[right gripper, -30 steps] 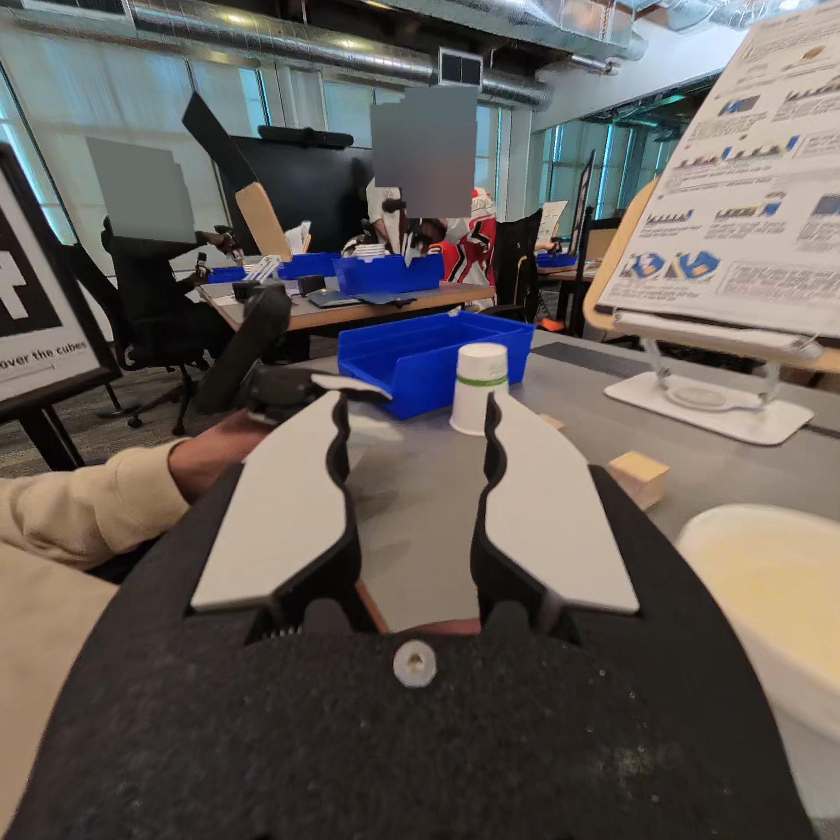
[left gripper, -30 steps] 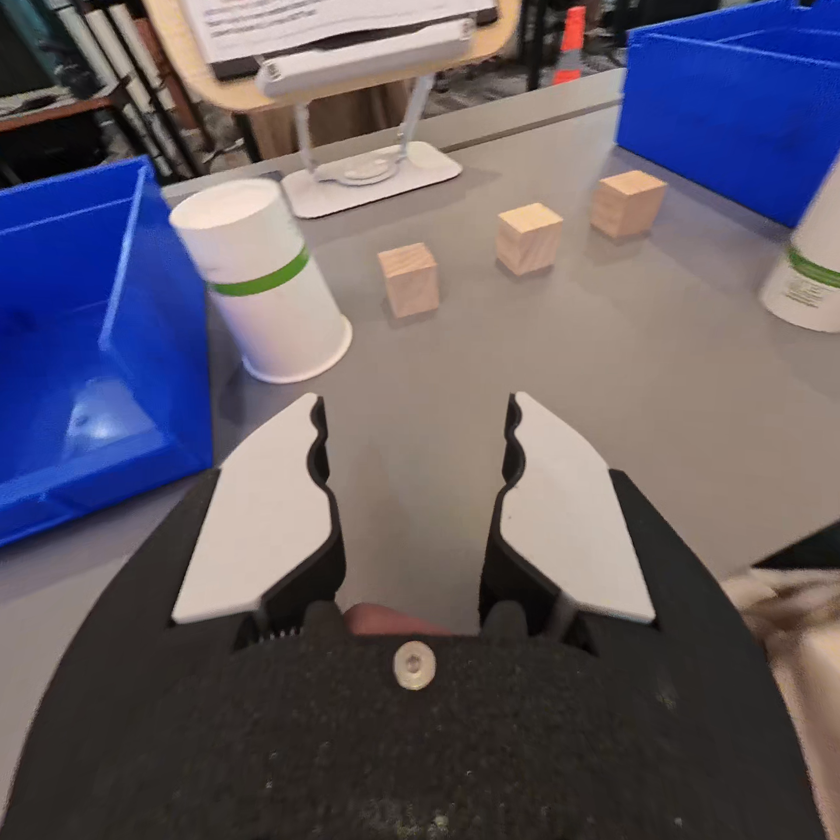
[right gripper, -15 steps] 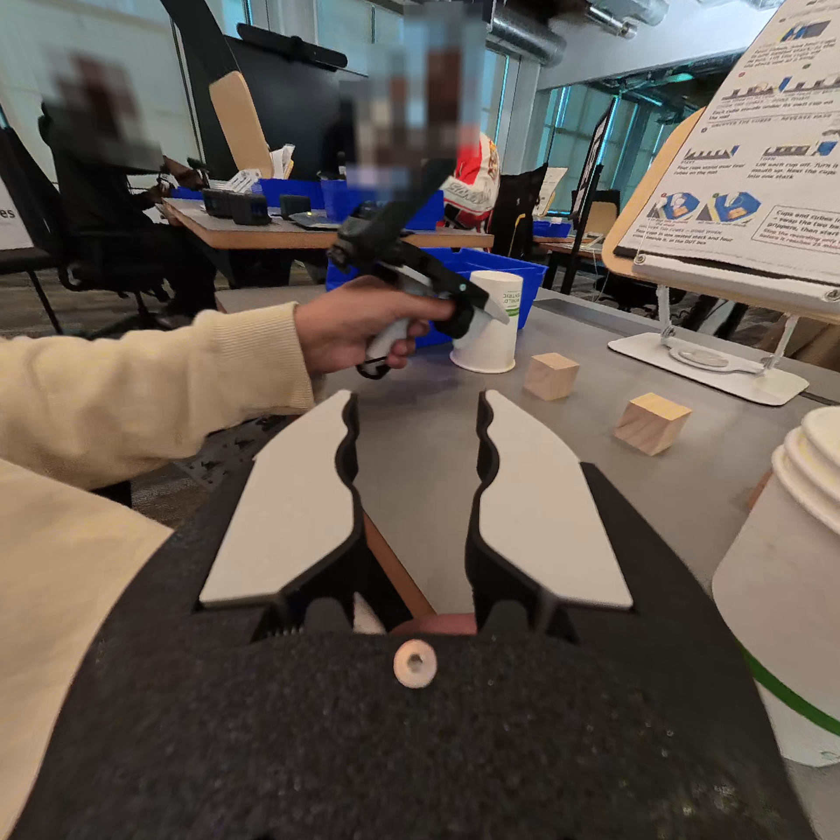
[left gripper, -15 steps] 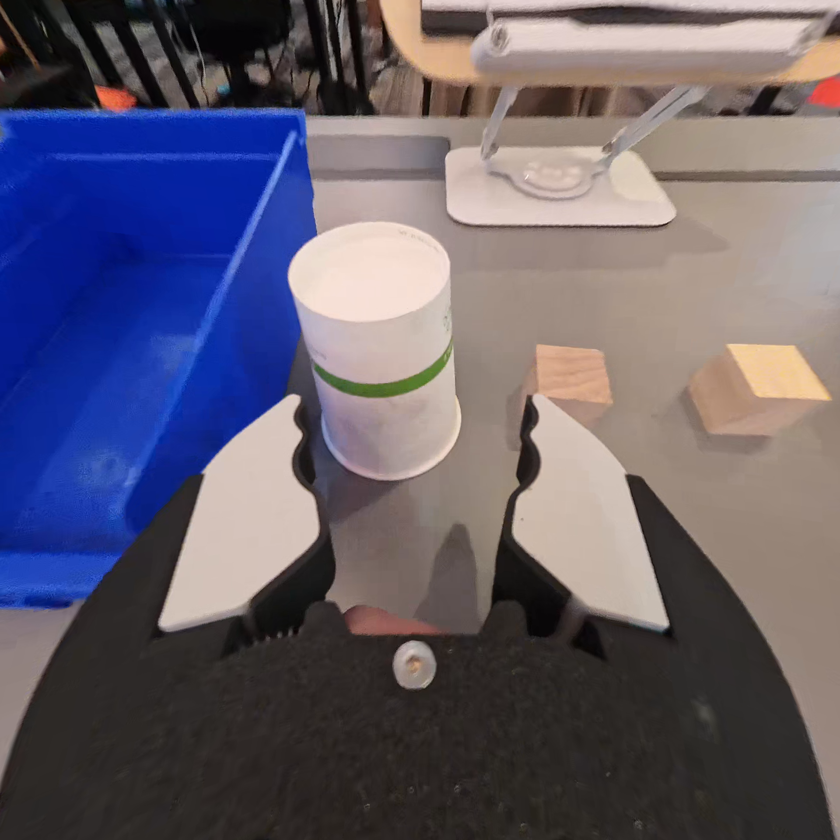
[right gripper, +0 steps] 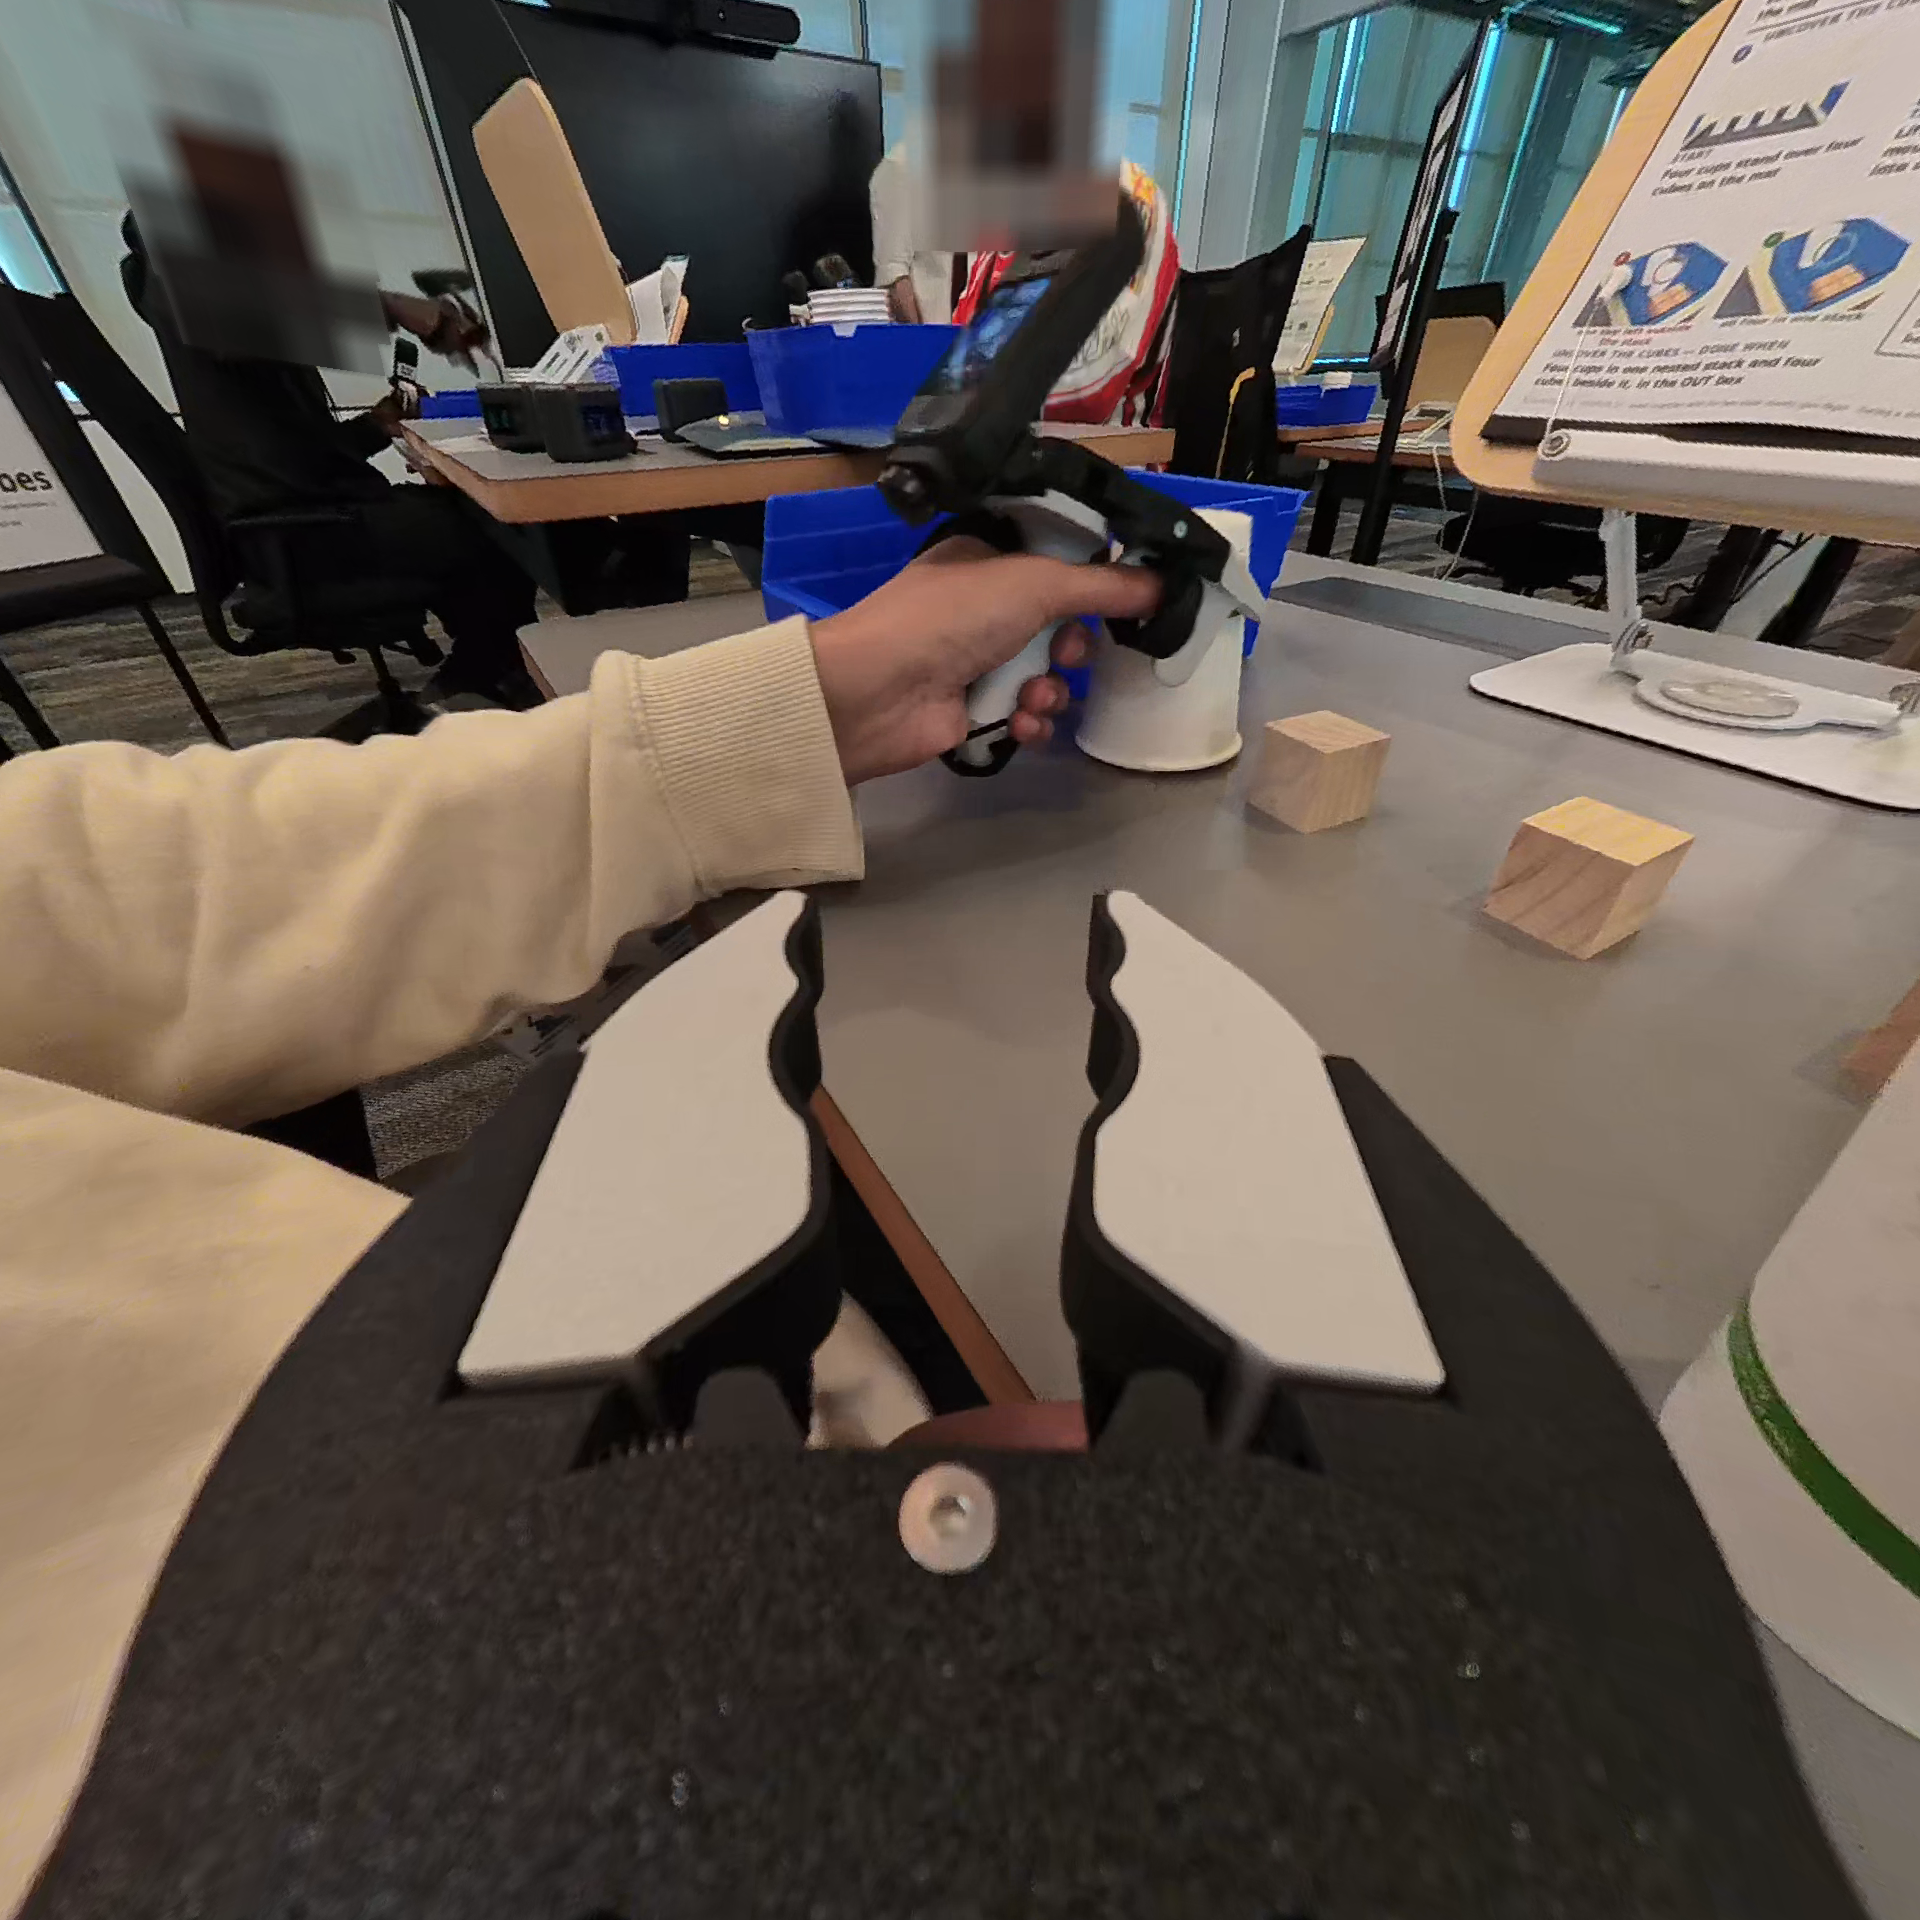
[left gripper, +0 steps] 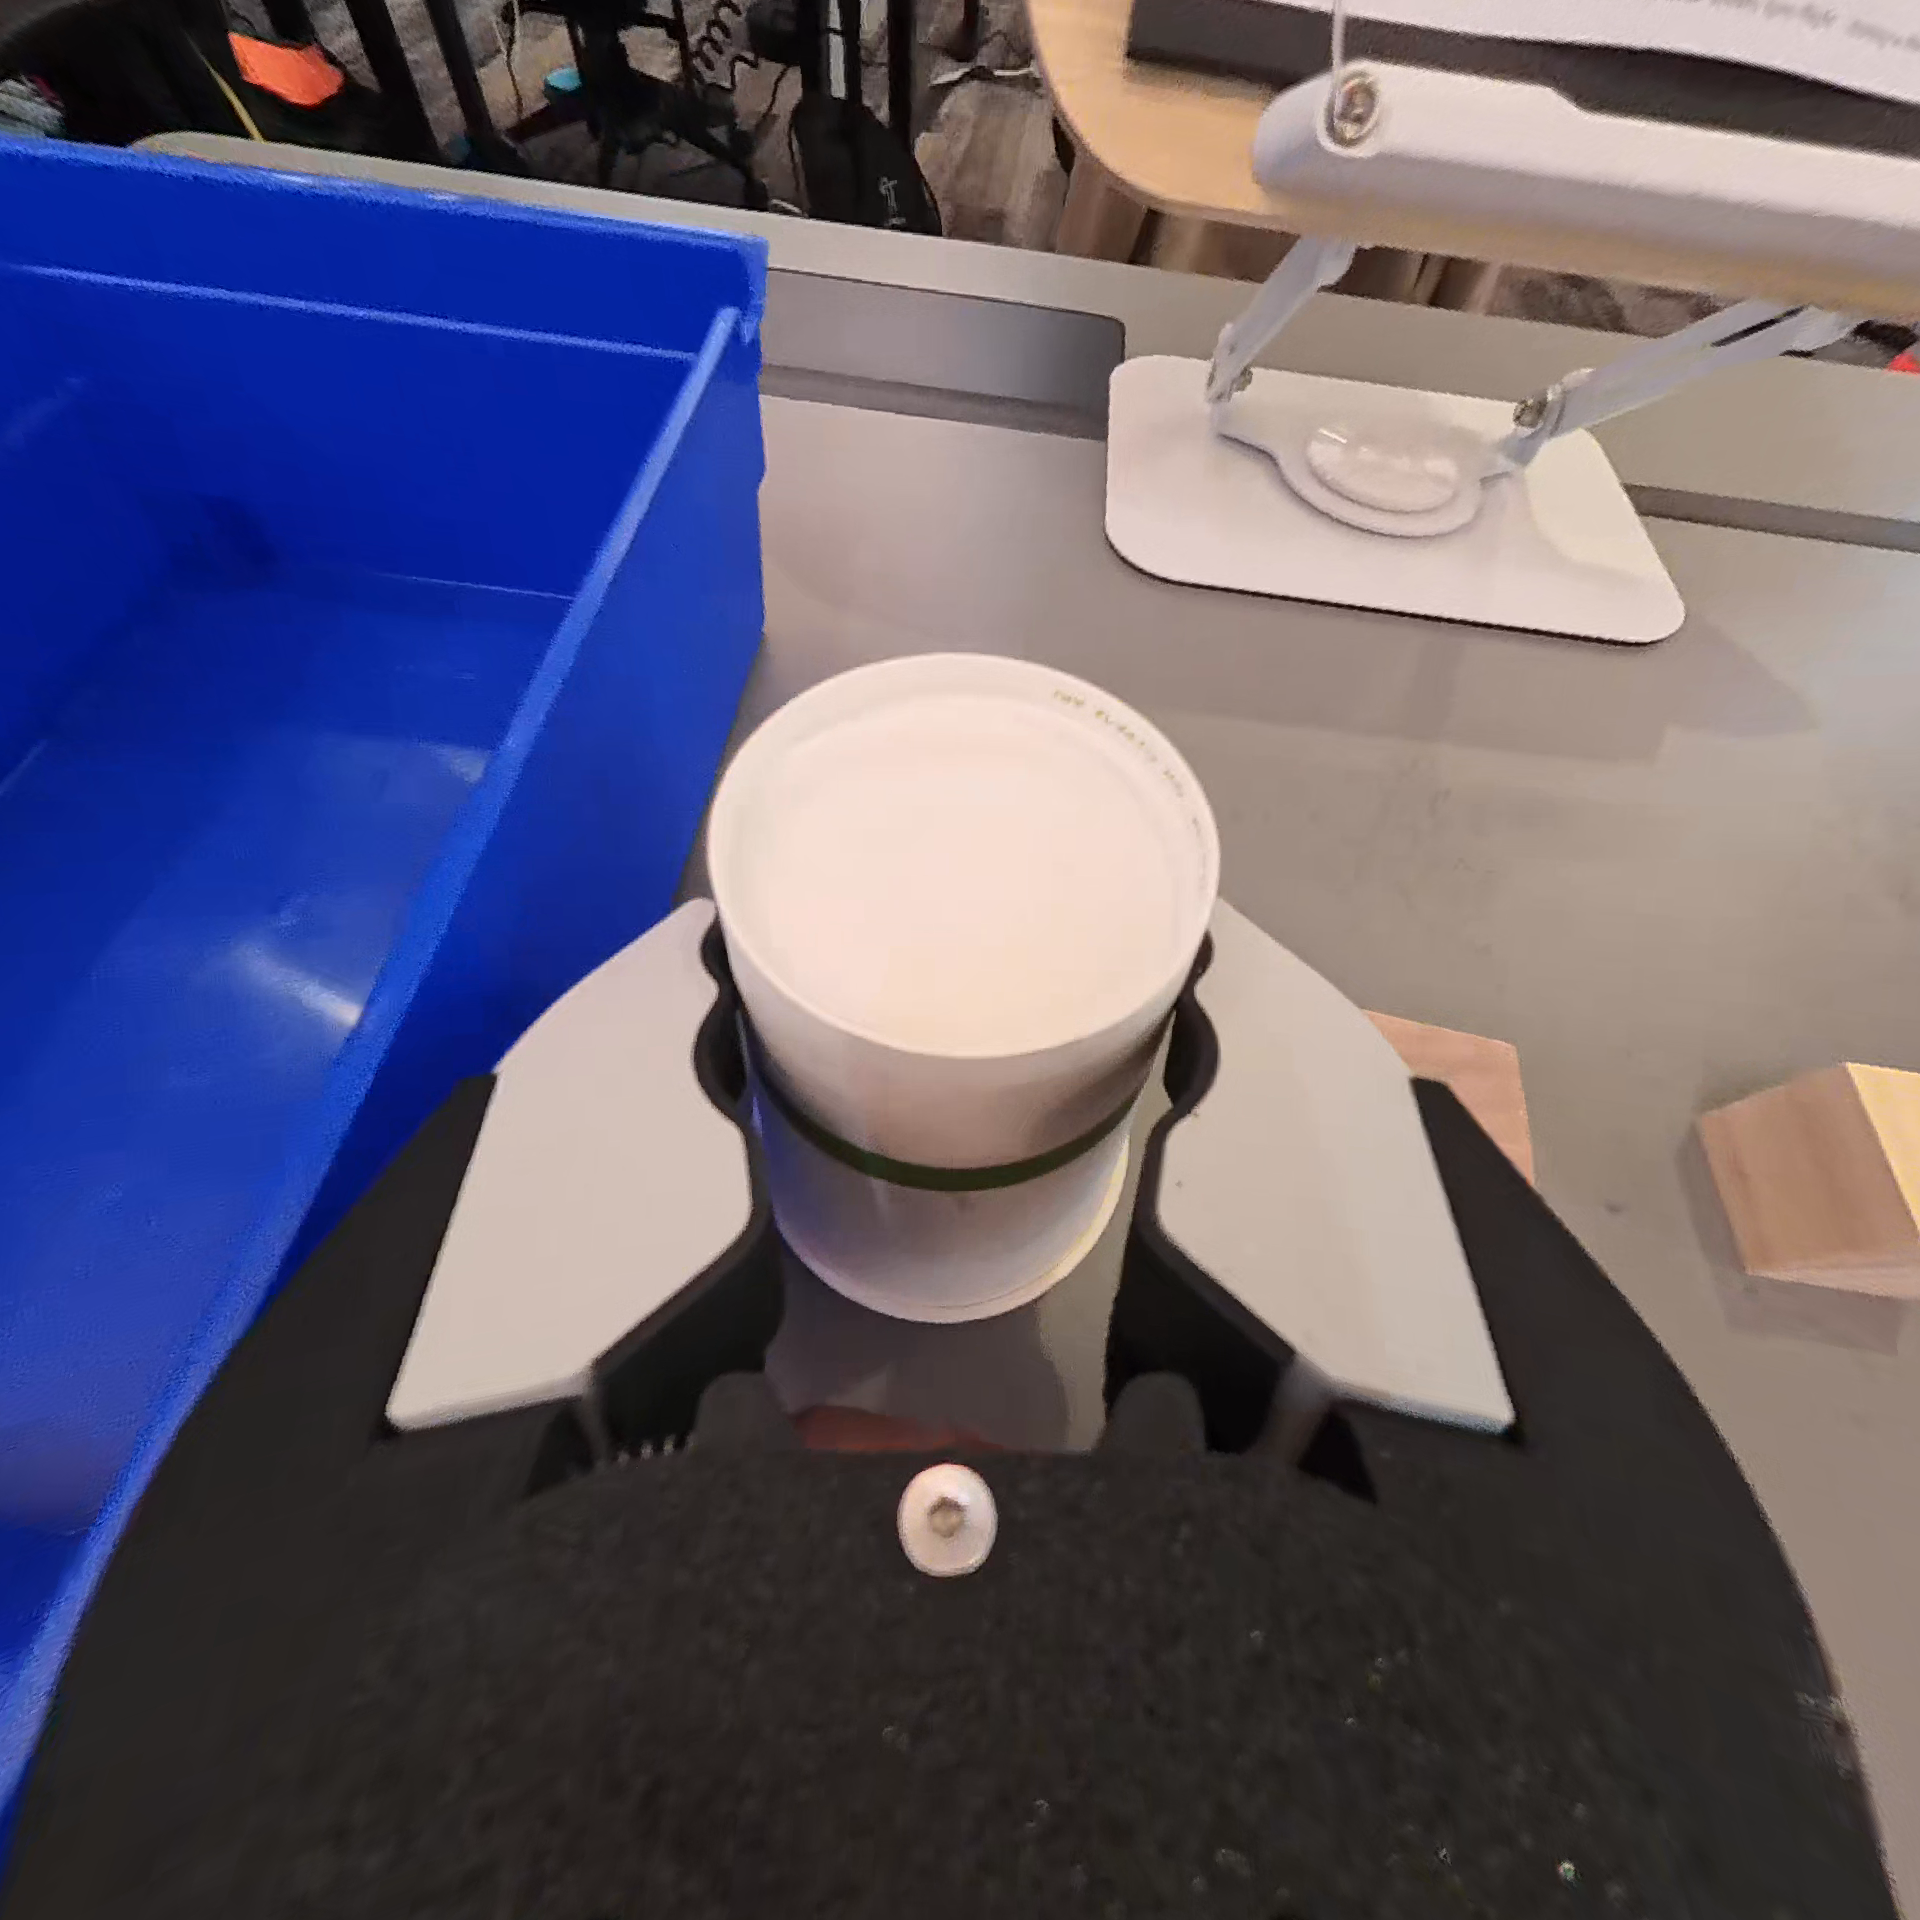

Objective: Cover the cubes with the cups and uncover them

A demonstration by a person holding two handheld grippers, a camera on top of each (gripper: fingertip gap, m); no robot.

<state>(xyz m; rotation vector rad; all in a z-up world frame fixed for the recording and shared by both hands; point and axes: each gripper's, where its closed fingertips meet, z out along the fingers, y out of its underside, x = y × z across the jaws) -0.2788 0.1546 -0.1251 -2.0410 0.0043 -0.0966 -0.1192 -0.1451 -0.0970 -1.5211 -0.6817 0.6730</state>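
A white paper cup with a green band (left gripper: 961,883) stands upside down on the grey table, next to the blue bin. My left gripper (left gripper: 961,935) is open, with one finger on each side of the cup, close to its wall; the cup rests on the table. The right wrist view shows that gripper (right gripper: 1195,613) at the cup (right gripper: 1164,696), held by a hand. Two wooden cubes (right gripper: 1320,769) (right gripper: 1584,873) lie uncovered to the right; one shows in the left wrist view (left gripper: 1808,1195). My right gripper (right gripper: 951,956) is open and empty, above the table's front edge.
A blue bin (left gripper: 312,727) stands directly left of the cup. A white document stand (left gripper: 1382,520) is behind it. An upside-down stack of white cups (right gripper: 1829,1455) stands close to my right gripper's right side. A cream sleeve (right gripper: 364,883) crosses in front.
My left gripper moved forward and left to the cup and now has it between its fingers. My right gripper stayed open and swung a little to the left.
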